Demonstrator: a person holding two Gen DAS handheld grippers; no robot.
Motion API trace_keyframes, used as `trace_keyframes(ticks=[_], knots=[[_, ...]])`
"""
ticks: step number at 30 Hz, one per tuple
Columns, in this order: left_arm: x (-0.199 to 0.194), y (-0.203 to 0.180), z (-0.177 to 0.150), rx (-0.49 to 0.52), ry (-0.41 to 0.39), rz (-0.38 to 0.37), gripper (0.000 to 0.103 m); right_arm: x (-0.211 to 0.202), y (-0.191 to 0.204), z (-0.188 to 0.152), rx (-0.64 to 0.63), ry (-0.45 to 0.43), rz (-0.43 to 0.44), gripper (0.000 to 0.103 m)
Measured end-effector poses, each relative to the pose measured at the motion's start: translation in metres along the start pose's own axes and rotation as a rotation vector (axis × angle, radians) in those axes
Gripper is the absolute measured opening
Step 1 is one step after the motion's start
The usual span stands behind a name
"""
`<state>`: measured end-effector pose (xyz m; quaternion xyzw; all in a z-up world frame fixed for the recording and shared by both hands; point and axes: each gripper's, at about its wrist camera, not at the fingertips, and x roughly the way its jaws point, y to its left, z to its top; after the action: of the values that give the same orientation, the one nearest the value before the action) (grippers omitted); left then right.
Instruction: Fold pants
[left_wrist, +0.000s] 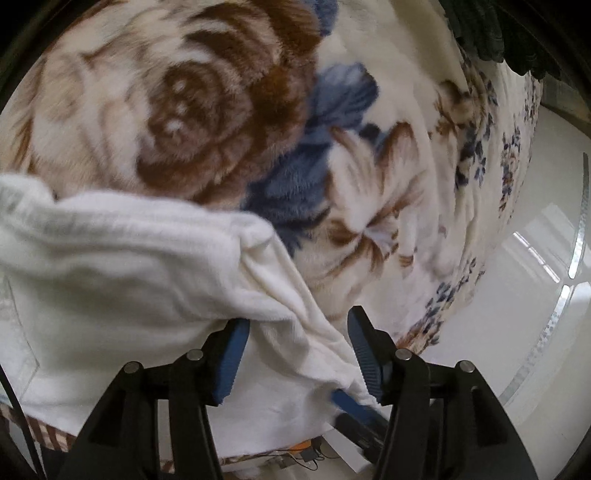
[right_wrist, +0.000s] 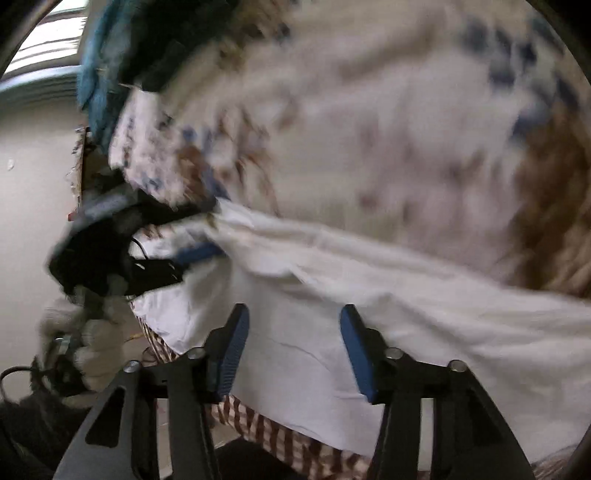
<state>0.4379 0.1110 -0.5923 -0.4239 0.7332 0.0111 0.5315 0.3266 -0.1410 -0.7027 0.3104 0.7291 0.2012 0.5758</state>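
Your left gripper (left_wrist: 299, 354) and right gripper (right_wrist: 295, 350) both stand apart, pads off the cloth, over the white pants (left_wrist: 122, 273) lying on the floral blanket (left_wrist: 177, 110) near its edge, likely released to settle a fold.

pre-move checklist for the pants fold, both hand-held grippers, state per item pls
1. Left hand-held gripper released: ok, pads apart, white pants lie between them unpinched.
2. Right hand-held gripper released: ok, pads apart over the white cloth.
3. Pants supported: ok, lying on the floral blanket.
4. Fold neat, edges aligned: cannot tell, only part of the cloth shows and the right wrist view is blurred.
5. Cloth flat: not ok, ridges and wrinkles near the left hand-held gripper.
6. Grippers clear of each other: cannot tell; a blue pad of the other one shows close under the cloth edge.
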Motion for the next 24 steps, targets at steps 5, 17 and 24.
trace_keyframes(ticks=[5, 17, 24], knots=[[-0.006, 0.014, 0.015, -0.015, 0.004, -0.032, 0.053, 0.01, -0.056, 0.006, 0.251, -0.135, 0.071, 0.0], [-0.036, -0.028, -0.014, 0.262, -0.087, 0.153, 0.055, 0.0, -0.011, -0.01, 0.18, -0.182, -0.036, 0.032], [-0.065, -0.039, -0.058, 0.584, -0.326, 0.483, 0.092, -0.061, 0.008, -0.058, 0.099, -0.355, -0.203, 0.088]])
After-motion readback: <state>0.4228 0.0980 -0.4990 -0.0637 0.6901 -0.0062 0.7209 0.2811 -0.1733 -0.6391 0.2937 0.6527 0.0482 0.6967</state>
